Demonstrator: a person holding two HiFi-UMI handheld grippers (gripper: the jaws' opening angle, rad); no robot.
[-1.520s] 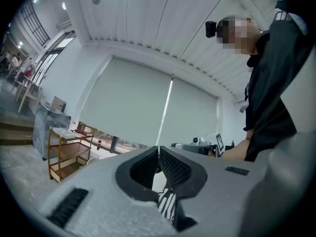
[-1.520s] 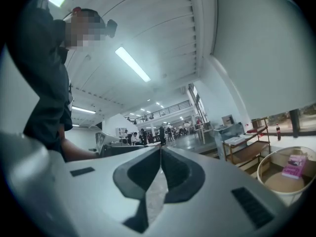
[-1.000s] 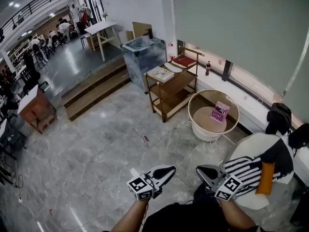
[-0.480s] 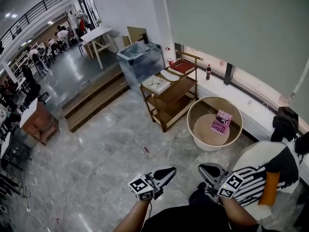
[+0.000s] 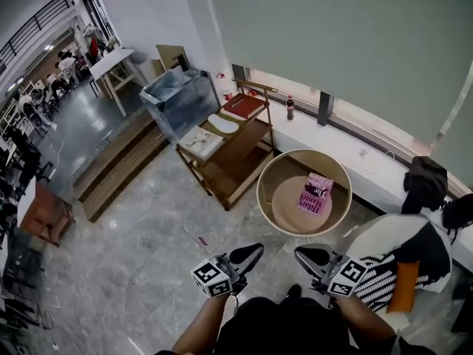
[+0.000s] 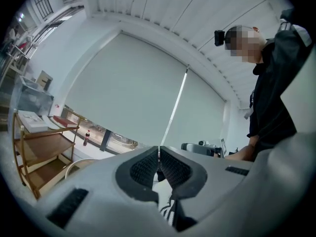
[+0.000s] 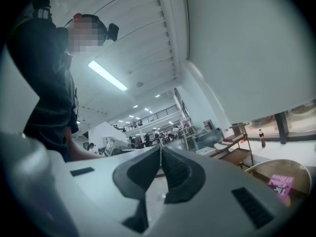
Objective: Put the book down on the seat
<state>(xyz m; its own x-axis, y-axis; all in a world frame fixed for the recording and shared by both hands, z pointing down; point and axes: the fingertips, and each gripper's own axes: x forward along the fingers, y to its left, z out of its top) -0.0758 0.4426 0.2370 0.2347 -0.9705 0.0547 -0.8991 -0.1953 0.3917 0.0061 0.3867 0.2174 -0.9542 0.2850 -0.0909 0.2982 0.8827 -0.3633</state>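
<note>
**Both grippers empty, the book not yet picked up**

The left gripper (image 5: 251,253) and the right gripper (image 5: 304,255) are held out level in front of the person. Each has its jaws pressed together with nothing between them, as both gripper views show. The pink book (image 5: 315,194) lies flat inside the round rimmed tub (image 5: 295,152) ahead, well apart from either gripper. It is near the wooden shelf trolley (image 5: 236,161), which carries other books. The white chair (image 5: 377,231) with a striped cushion (image 5: 395,261), to the person's right, is probably the seat meant, though I cannot be sure. By that reading nothing of the task is done. The jaws must open, the book must be reached, gripped and lifted out over the rim, then carried across and laid on the seat.
</note>
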